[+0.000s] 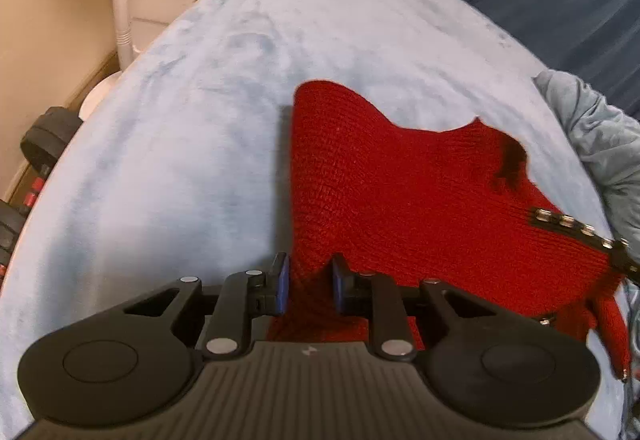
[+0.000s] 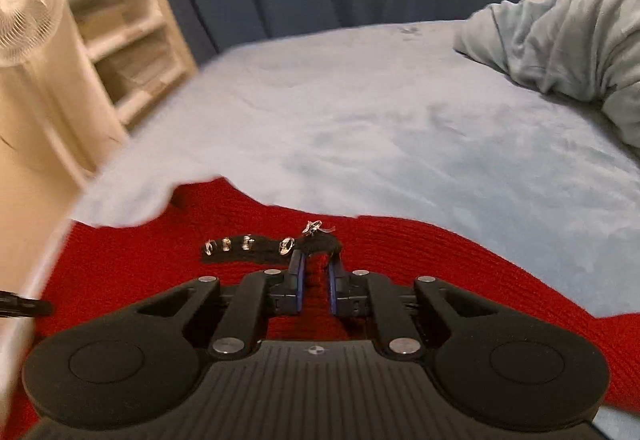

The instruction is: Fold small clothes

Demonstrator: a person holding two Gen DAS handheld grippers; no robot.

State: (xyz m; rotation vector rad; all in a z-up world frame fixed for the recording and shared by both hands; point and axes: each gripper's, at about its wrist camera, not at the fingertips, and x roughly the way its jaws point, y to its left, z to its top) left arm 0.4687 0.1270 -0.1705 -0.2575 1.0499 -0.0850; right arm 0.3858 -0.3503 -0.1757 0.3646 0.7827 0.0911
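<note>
Both grippers — left, right — clamp the red knit mid-fold; next, lay it flat on the bed.

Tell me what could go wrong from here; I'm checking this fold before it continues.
The right hand-held gripper pinches the red knit garment at its black studded strap; pulling there could distort the trim or slip. The left hand-held gripper holds only a narrow bunch of knit, which may slide out. The crumpled blanket nearby could interfere.
</note>
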